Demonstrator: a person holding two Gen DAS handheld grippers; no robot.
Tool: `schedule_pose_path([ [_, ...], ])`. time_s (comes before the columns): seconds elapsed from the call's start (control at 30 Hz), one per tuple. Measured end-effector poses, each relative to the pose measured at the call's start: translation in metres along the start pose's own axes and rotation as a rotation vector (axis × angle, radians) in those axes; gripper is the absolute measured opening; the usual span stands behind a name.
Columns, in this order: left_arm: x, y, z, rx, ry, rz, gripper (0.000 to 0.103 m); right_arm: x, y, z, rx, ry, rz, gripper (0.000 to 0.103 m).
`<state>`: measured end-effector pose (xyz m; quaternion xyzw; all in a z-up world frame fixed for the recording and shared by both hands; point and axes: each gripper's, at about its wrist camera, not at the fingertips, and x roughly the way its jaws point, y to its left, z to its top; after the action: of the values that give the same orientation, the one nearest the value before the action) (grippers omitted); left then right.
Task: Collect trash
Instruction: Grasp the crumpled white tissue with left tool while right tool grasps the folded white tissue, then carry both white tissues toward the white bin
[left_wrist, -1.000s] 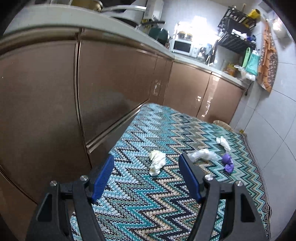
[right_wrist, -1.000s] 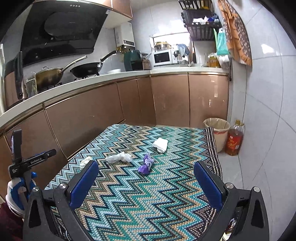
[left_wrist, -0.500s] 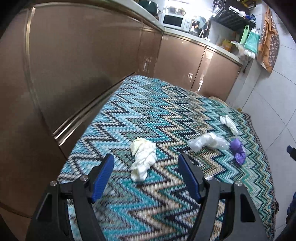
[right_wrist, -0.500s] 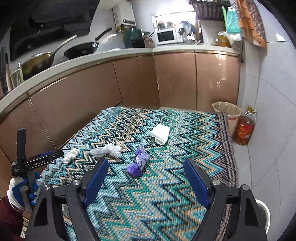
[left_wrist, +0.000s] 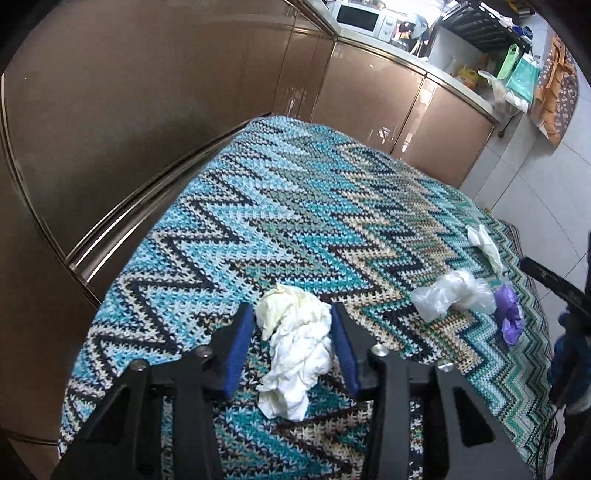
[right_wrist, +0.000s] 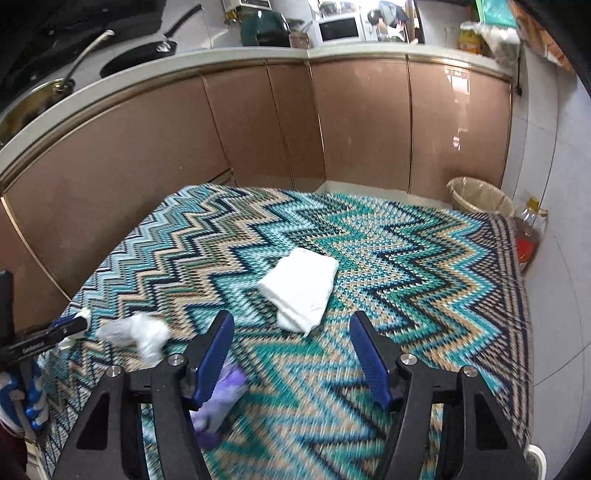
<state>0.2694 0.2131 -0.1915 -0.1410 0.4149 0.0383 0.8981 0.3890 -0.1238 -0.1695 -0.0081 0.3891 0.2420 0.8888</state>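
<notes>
Left gripper (left_wrist: 293, 345): jaws have just been closing, blue pads now flank a crumpled white tissue wad (left_wrist: 295, 350) lying on the zigzag-pattern rug (left_wrist: 295, 206). Right pad looks to touch the wad's edge, left pad shows a thin gap; cannot confirm a firm clamp, so read as apart w/ wad between.

Right gripper (right_wrist: 291, 350): jaws have just been closing, pads well apart, nothing between them. A folded white tissue (right_wrist: 301, 288) lies on the rug just ahead of the fingertips, not touched. A purple wrapper (right_wrist: 225, 391) sits partly behind the left finger, blurred.

Other trash on rug, left wrist view: clear plastic bag scrap (left_wrist: 454, 295) near the purple wrapper, touching or just beside it; the folded tissue lies farther back.

Trash bin (right_wrist: 480, 195), lined w/ a bag, stands off the rug's far right corner against the brown cabinets (right_wrist: 354, 122); an oil bottle (right_wrist: 528, 232) just beside it.

Right wrist view is motion-blurred in the lower part
</notes>
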Motion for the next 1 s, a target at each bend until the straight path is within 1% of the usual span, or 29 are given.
schedule_pose_path([
  [0.13, 0.004, -0.002, -0.002, 0.006, -0.008, 0.004, 0.037, 0.024, -0.007, 0.008, -0.005, 0.033, 0.002, 0.055],
  [0.23, 0.005, -0.005, -0.005, 0.020, -0.018, 0.017, 0.037, 0.034, -0.009, 0.011, -0.009, 0.046, 0.003, 0.053],
  [0.4, 0.006, -0.006, -0.005, 0.029, -0.021, 0.011, 0.037, 0.051, -0.014, 0.014, 0.000, 0.071, -0.001, 0.044],
  [0.5, 0.006, -0.004, -0.005, 0.018, -0.022, -0.003, 0.037, 0.056, -0.014, 0.012, 0.000, 0.082, 0.006, 0.036],
  [0.57, 0.006, -0.002, -0.005, 0.013, -0.023, -0.010, 0.037, 0.059, -0.012, 0.011, -0.006, 0.087, 0.007, 0.026],
  [0.67, 0.004, 0.000, -0.005, 0.011, -0.025, -0.012, 0.037, 0.058, -0.012, 0.012, -0.005, 0.078, 0.015, 0.018],
  [0.77, 0.004, 0.000, -0.005, 0.009, -0.026, -0.007, 0.035, 0.057, -0.012, 0.011, -0.008, 0.073, 0.025, 0.015],
  [1.0, 0.002, -0.002, -0.006, 0.018, -0.032, 0.017, 0.026, 0.044, -0.003, 0.010, -0.026, 0.038, 0.017, 0.013],
])
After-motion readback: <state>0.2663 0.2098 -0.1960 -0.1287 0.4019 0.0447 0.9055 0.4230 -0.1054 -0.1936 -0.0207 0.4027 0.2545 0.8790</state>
